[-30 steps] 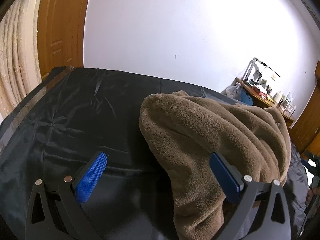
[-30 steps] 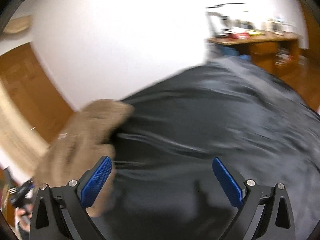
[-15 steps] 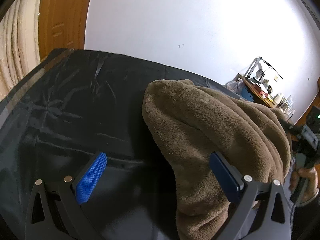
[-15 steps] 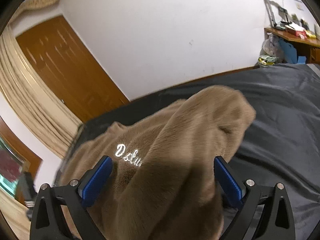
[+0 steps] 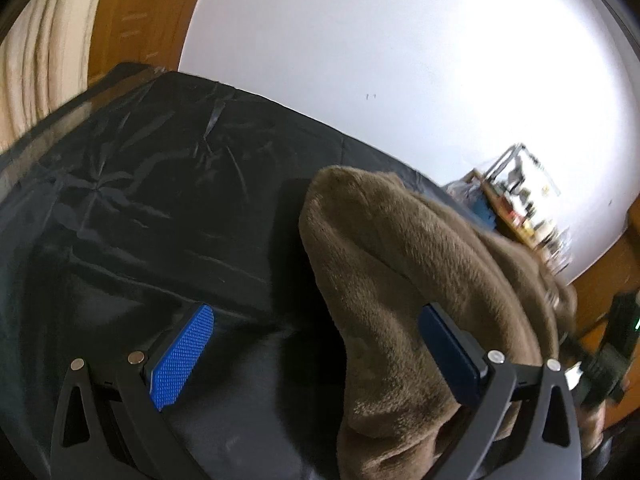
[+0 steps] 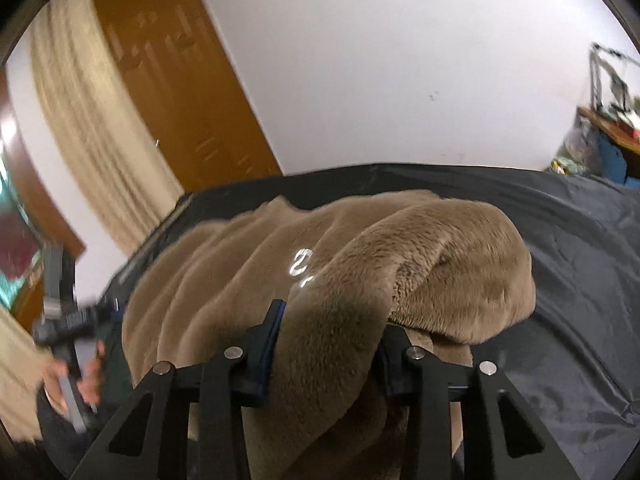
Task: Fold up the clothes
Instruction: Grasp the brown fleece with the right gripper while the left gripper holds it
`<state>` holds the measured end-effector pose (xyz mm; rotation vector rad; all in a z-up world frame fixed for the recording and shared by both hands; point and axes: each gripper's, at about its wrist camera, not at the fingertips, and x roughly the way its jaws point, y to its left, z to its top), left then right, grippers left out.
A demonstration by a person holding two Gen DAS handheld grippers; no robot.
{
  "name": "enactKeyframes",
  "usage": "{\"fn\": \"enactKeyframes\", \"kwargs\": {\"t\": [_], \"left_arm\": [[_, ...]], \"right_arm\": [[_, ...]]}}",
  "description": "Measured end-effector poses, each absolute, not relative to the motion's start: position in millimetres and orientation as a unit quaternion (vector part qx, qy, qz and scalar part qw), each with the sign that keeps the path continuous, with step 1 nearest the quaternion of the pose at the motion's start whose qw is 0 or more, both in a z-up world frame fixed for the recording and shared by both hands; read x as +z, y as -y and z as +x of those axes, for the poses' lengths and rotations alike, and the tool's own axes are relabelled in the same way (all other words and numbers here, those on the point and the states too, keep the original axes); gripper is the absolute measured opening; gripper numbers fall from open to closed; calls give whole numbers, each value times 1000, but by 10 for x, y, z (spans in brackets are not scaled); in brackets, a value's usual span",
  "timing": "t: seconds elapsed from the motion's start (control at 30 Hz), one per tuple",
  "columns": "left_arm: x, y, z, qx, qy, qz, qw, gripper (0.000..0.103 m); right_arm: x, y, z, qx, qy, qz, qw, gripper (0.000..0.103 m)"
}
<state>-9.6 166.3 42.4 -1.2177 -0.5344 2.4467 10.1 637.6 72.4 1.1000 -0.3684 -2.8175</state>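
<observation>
Left wrist view, 9 o'clock: black sheet (image 5: pixel 132 216), creased, covering the bed.
Left gripper (image 5: pixel 316 354): jaws spread wide; only the right-hand pad touches fabric, nothing pinched.
Brown fleece garment (image 5: pixel 404 280): heaped from centre toward 4 o'clock on the sheet.
Right wrist view, 8 o'clock: a hand (image 6: pixel 72 376) on the other tool's handle.
Right gripper (image 6: pixel 326 344): jaws closing, a thick fold of the garment between the pads.
Garment (image 6: pixel 460 264): white lettering at centre, bulk toward 2 o'clock.
</observation>
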Motion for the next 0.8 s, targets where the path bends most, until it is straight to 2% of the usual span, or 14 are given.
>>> {"fn": "enactKeyframes", "kwargs": {"t": [0.1,0.3,0.43,0.63,0.8], "left_arm": [[392,-1550,-182,850,223,-443,179,103],[527,-1463,-427,825,262,-459,199,103],[649,-1573,-772,842,220,-454,193,103],[445,-1852,-1424,806,208,-507,224,103],[277,-2036,-1758,786,197,-535,240,103]], "right_arm": [[694,-6259,185,-928,99,358,36,42],[594,-6285,185,-934,125,333,37,45],[458,-6325,154,-939,138,313,41,66],[364,-6353,252,-945,124,300,42,67],[287,-6431,344,-945,143,288,51,67]]}}
